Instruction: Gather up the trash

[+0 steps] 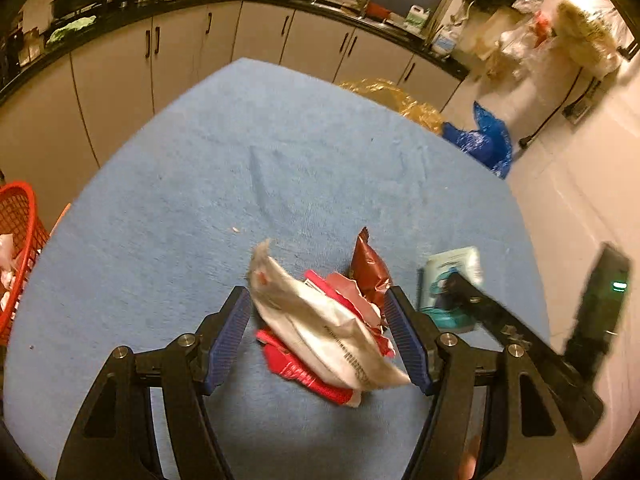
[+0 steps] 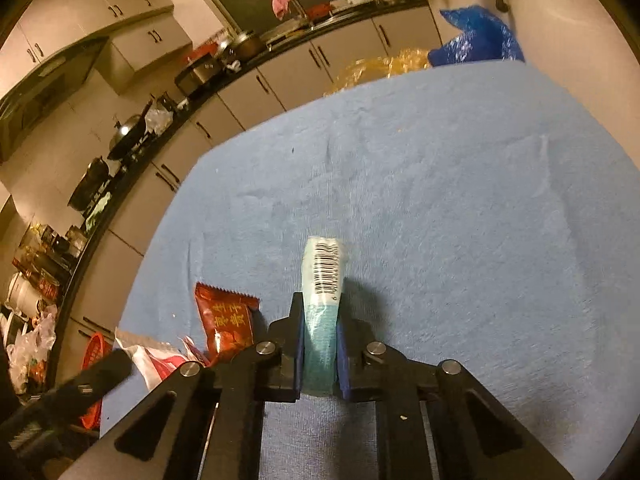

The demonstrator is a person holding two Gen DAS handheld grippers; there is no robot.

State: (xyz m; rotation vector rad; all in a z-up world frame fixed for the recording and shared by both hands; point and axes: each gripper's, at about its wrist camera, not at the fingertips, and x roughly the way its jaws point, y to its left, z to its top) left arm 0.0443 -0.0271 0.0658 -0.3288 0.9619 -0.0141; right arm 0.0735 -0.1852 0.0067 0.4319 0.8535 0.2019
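Observation:
On the blue tablecloth (image 1: 280,152) lies a pile of trash: a white wrapper (image 1: 320,324) over red and pink wrappers (image 1: 304,376), and a dark red snack packet (image 1: 366,268) just behind. My left gripper (image 1: 318,300) is open, its blue pads on either side of the pile. My right gripper (image 2: 319,312) is shut on a teal and white box (image 2: 323,280) with a barcode; it also shows in the left wrist view (image 1: 450,280). The dark red packet (image 2: 226,320) and the white wrapper (image 2: 140,350) lie to its left.
A red basket (image 1: 16,248) with trash in it stands off the table's left edge; it shows in the right wrist view (image 2: 94,356) too. Blue (image 1: 486,140) and yellow (image 1: 392,98) plastic bags lie beyond the far edge. Kitchen cabinets (image 1: 180,60) run behind.

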